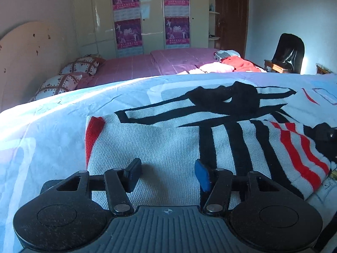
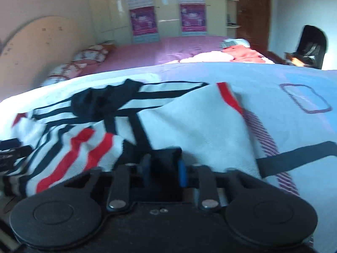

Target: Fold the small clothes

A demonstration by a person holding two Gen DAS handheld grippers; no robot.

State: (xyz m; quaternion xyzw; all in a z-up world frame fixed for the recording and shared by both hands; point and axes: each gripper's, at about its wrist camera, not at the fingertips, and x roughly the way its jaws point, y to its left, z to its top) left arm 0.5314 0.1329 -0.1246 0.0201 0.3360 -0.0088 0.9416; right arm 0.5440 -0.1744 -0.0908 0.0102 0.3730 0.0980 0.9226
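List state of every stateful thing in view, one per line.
Striped sweater: spread on the blue bedcover, partly folded, one panel laid over.
Left hand-held gripper: open, over the sweater, nothing between its pads.
Right hand-held gripper: shut on a dark edge of the sweater.
Brown door: closed.
Wardrobe: doors closed.
Clothes pile: unfolded, on the purple bed.

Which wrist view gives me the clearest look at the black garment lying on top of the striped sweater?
Left wrist view: the black garment is sharp, its outline clear on the striped sweater. The right wrist view shows it too, but motion-blurred.
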